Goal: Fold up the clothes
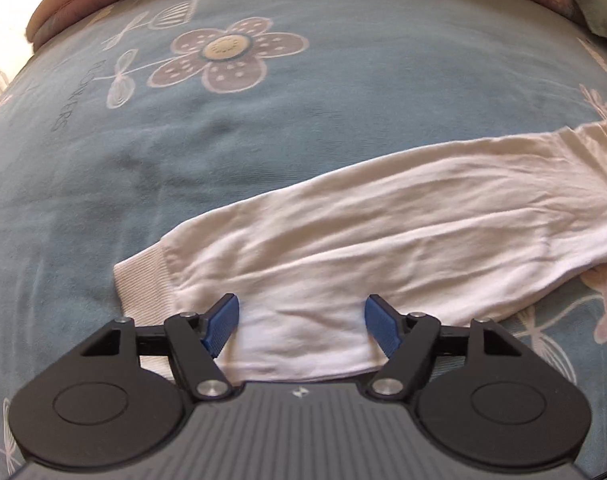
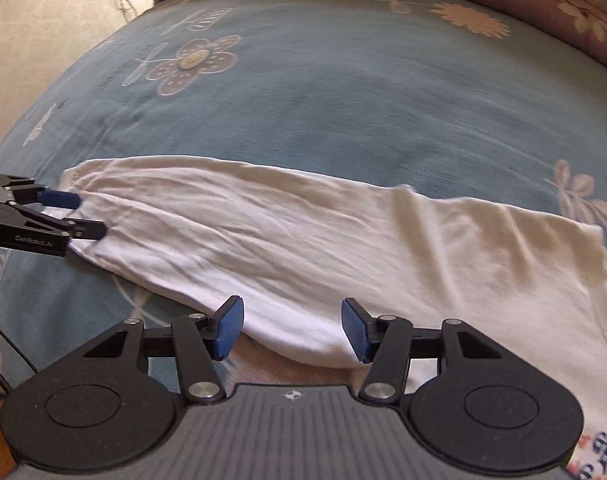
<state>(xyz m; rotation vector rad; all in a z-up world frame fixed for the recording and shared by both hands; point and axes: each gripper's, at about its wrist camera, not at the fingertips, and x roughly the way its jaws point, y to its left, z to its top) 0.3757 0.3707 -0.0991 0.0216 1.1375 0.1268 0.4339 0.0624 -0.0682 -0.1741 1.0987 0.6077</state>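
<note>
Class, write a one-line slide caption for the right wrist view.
Open right gripper at a white cotton sleeve on a blue floral bedspread; open left gripper near its cuff.

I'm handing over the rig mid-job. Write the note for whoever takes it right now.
Left gripper: open, fingers straddling the white sleeve just past its ribbed cuff, nothing clamped.
Right gripper: open, over the sleeve's near edge further up, towards the shirt body.
The shirt lies on the blue floral bedspread, sleeve stretched straight out sideways.
Done: sleeve laid out roughly flat.
Left: probably close both on the sleeve, fold it over the body, then fold the rest.
</note>
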